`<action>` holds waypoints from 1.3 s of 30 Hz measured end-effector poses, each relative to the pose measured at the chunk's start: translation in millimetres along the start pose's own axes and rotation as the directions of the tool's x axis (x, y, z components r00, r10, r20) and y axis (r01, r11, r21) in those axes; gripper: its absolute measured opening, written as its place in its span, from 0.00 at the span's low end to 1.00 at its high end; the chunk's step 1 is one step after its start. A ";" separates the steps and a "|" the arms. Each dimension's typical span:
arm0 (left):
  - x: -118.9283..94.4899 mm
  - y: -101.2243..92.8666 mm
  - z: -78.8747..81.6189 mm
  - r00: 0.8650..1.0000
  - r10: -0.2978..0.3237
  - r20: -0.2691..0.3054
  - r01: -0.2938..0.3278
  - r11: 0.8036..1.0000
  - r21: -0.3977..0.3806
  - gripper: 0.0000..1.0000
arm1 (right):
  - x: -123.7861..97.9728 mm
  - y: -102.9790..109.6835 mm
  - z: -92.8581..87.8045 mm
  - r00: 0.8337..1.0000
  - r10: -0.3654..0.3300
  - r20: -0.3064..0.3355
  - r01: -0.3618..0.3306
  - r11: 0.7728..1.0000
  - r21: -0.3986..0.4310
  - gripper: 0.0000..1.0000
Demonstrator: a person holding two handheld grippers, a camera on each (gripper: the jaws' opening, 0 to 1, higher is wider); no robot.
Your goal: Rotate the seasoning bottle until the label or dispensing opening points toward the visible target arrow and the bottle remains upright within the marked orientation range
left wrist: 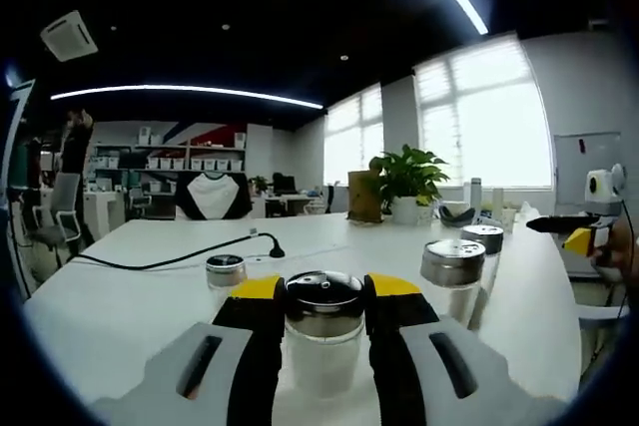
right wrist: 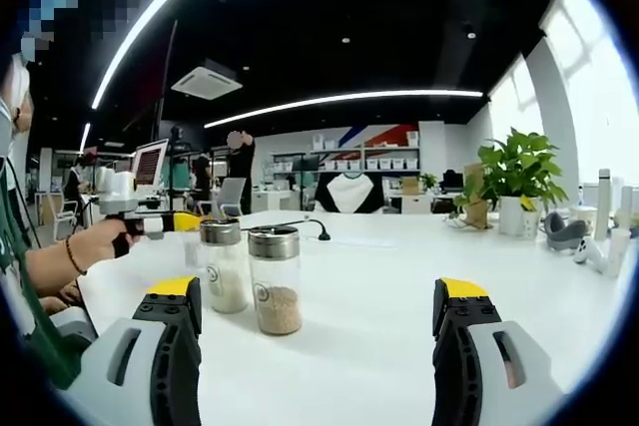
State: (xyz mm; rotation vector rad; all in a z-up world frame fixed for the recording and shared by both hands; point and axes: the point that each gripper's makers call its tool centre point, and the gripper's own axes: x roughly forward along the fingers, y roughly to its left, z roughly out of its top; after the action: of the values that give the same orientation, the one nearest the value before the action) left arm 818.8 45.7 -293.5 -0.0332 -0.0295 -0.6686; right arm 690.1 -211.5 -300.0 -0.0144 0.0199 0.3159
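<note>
**Left gripper clamped on a seasoning bottle, right gripper open over bare table**

In the left gripper view we see our left gripper (left wrist: 323, 318) closed around a seasoning bottle (left wrist: 323, 331): the yellow-tipped jaws press on both sides of its glass body, just under the shiny metal cap. The bottle stands upright on the white table (left wrist: 120, 296), close to the near edge. We cannot make out a label or a target arrow from here.

Beyond it, three more shakers stand apart from one another: a low jar (left wrist: 225, 270) to the left, and two taller ones to the right, a near shaker (left wrist: 452, 276) and a far shaker (left wrist: 483, 243) close to the table's right edge. A black cable (left wrist: 170, 260) runs across the left part of the table, with open white surface around it. A potted plant (left wrist: 407, 185) sits at the far side.

In the right gripper view our right gripper (right wrist: 324, 331) holds nothing, its jaws spread wide over clear tabletop. Ahead to the left stand two upright bottles, just beside each other: a salt bottle (right wrist: 223, 266) with white grains and a spice bottle (right wrist: 275, 280) with tan grains. A hand (right wrist: 105, 238) holds the other gripper at the left edge of the table.
</note>
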 end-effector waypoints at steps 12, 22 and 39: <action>-9.7 -17.0 -11.5 1.000 -0.018 -0.008 0.018 1.000 0.008 0.32 | 1.6 5.0 -3.5 1.000 0.012 -0.019 -0.012 1.000 -0.018 0.99; -16.8 -24.2 -19.8 1.000 -0.017 -0.022 0.018 1.000 0.022 0.32 | 2.0 7.9 -3.9 0.999 0.022 -0.024 -0.022 1.000 -0.022 0.99; -19.6 -35.7 -27.2 0.999 -0.043 -0.030 0.043 0.999 0.000 0.33 | 1.0 5.8 -1.7 1.000 0.017 -0.015 -0.018 1.000 -0.020 0.99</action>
State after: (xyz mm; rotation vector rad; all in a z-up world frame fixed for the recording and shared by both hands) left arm 781.8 28.7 -320.6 -0.0218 -0.0013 -0.7121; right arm 689.2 -205.7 -301.8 -0.0361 0.0311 0.3336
